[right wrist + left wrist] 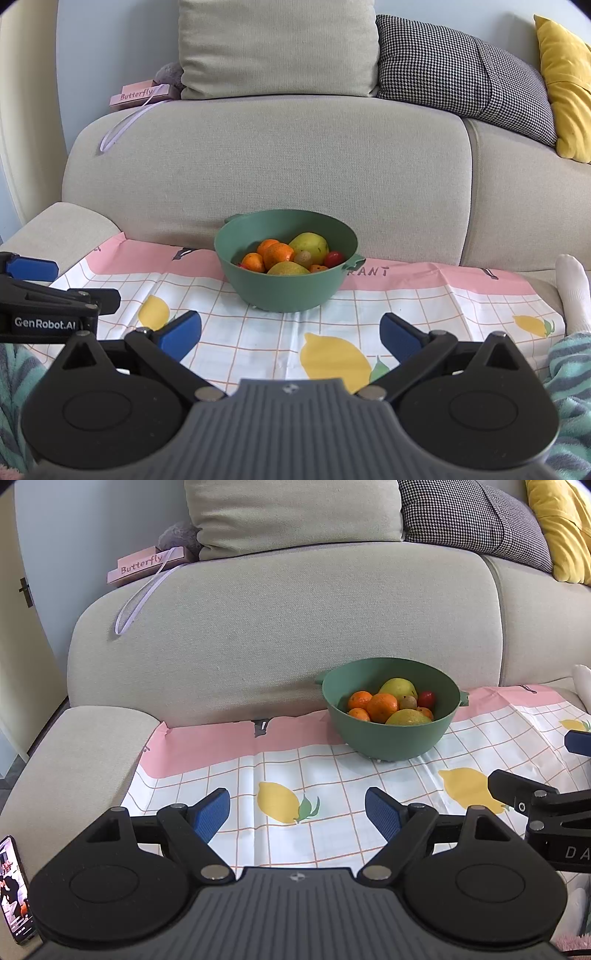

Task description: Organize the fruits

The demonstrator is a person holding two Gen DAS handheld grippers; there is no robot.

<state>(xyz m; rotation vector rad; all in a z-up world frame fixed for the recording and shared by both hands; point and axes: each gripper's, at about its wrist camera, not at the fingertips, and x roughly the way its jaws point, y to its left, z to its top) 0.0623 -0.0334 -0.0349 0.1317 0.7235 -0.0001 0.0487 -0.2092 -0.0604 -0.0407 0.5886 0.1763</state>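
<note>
A green bowl (pixel 388 734) stands on a lemon-print cloth (pixel 332 775) on the sofa seat; it also shows in the right wrist view (pixel 288 291). It holds several oranges (pixel 382 707), two yellow-green pears (pixel 399 687) and a small red fruit (pixel 426 698). My left gripper (pixel 297 814) is open and empty, well short of the bowl and to its left. My right gripper (pixel 290 336) is open and empty, in front of the bowl. Each gripper shows at the edge of the other's view.
The sofa backrest (pixel 258 166) rises right behind the bowl, with cushions on top. A pink "Butterfly" box (pixel 147 566) sits on the backrest's left. A phone (pixel 14 890) lies at my far left. A white sock (pixel 572 295) and striped fabric sit at the right.
</note>
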